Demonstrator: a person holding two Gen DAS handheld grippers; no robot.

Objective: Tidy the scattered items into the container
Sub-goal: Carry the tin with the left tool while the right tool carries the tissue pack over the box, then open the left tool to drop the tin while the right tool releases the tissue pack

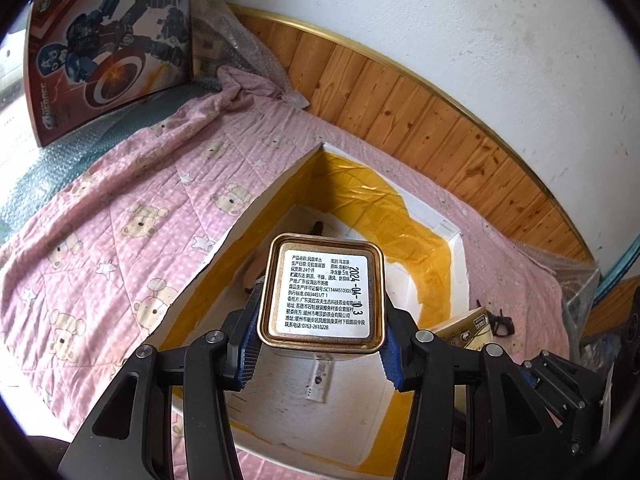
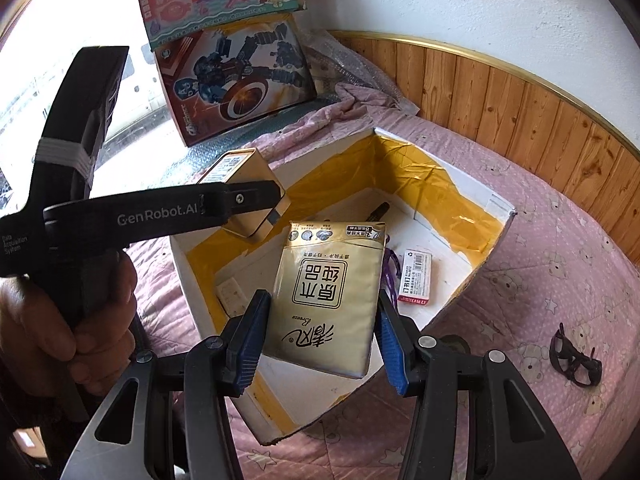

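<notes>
Left wrist view shows the left gripper point(image 1: 320, 320) pinching a gold tin point(image 1: 322, 288) by its sides, label up, poised over the open white box point(image 1: 456, 256) — presumably for a clean drop. Across it, the right gripper point(image 2: 320, 336) clamps a gold tissue pack point(image 2: 332, 296) above the same box, where a stapler-pin packet point(image 2: 416, 278) already lies — black glasses point(image 2: 574, 360) wait on the pink quilt point(image 2: 540, 280).

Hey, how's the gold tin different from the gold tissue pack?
The gold tin is rigid and square, with a white label; the tissue pack is soft, flat and oblong. The left gripper holds the tin, the right gripper the pack. Both are gold, over the white box.
</notes>
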